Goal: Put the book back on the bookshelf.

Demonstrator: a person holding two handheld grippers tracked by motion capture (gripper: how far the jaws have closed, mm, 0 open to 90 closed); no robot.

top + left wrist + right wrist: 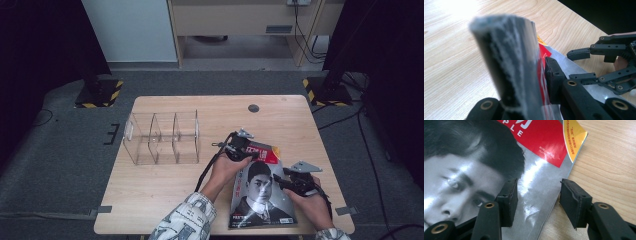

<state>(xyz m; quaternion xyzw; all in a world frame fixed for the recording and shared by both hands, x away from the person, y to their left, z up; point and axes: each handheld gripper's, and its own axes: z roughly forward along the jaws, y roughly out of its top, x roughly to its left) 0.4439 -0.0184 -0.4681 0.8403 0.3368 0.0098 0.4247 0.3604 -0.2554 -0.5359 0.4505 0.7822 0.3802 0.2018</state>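
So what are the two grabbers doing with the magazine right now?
Left gripper shut on the magazine, clamping its top edge. Right gripper open, jaws straddling the right edge, not pinching. Clear organizer stands apart to the left; nothing in the way.

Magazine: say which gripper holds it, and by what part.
The left gripper clamps the magazine at its top edge; the right gripper is open.

A light wooden table (165,182) fills the middle of the high view, with a small dark round hole (253,108) near its far edge. On it, left of centre, stands a clear plastic organizer (162,138) with 3 compartments. At lower right lies a magazine (260,192), its cover facing up
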